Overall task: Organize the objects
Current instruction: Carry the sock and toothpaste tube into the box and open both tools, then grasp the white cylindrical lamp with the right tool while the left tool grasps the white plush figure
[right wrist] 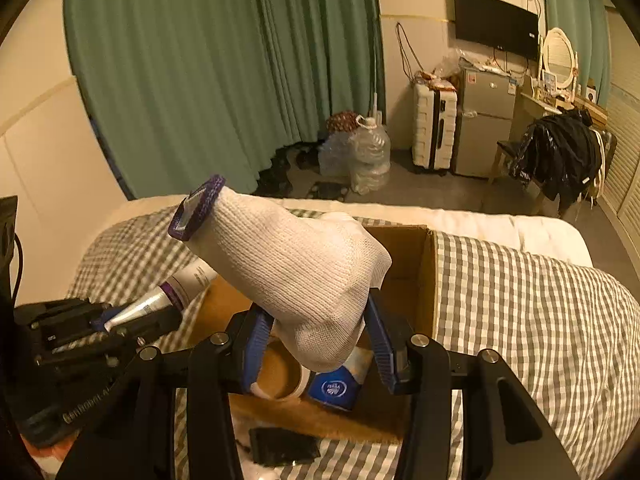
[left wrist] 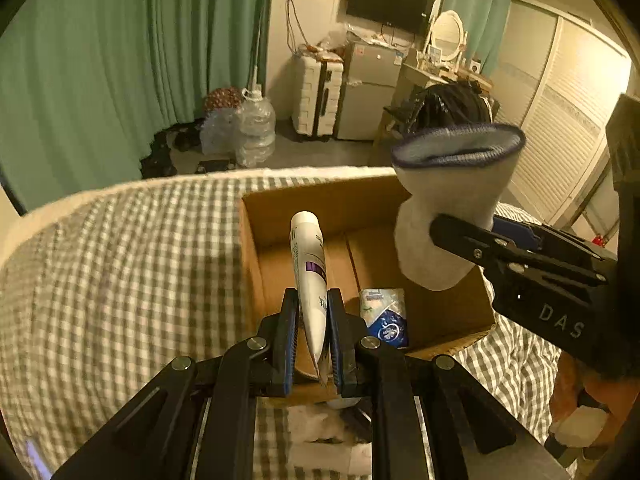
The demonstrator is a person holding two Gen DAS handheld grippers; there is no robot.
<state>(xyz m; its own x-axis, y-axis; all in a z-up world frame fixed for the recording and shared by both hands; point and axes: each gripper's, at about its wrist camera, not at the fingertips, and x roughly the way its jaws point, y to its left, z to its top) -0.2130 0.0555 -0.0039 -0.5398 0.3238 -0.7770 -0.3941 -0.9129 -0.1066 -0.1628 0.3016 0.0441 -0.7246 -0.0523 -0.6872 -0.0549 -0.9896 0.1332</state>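
My left gripper (left wrist: 313,320) is clamped on the flat crimped tail of a white tube (left wrist: 308,264), whose cap end points toward twelve o'clock over the open cardboard box (left wrist: 256,240); the tube looks light but slick and squashy, so that stiff crimp is the safest hold. My right gripper (right wrist: 318,336) pinches a white knit sock (right wrist: 296,264) at mid-body above the box, at two o'clock from the tube. It is soft, limp and grippy, best taken where it bunches.

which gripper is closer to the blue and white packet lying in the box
Left. The left gripper, jaws shut on the tube, sits right beside the packet. The right gripper, holding the white glove, hangs higher over the box.
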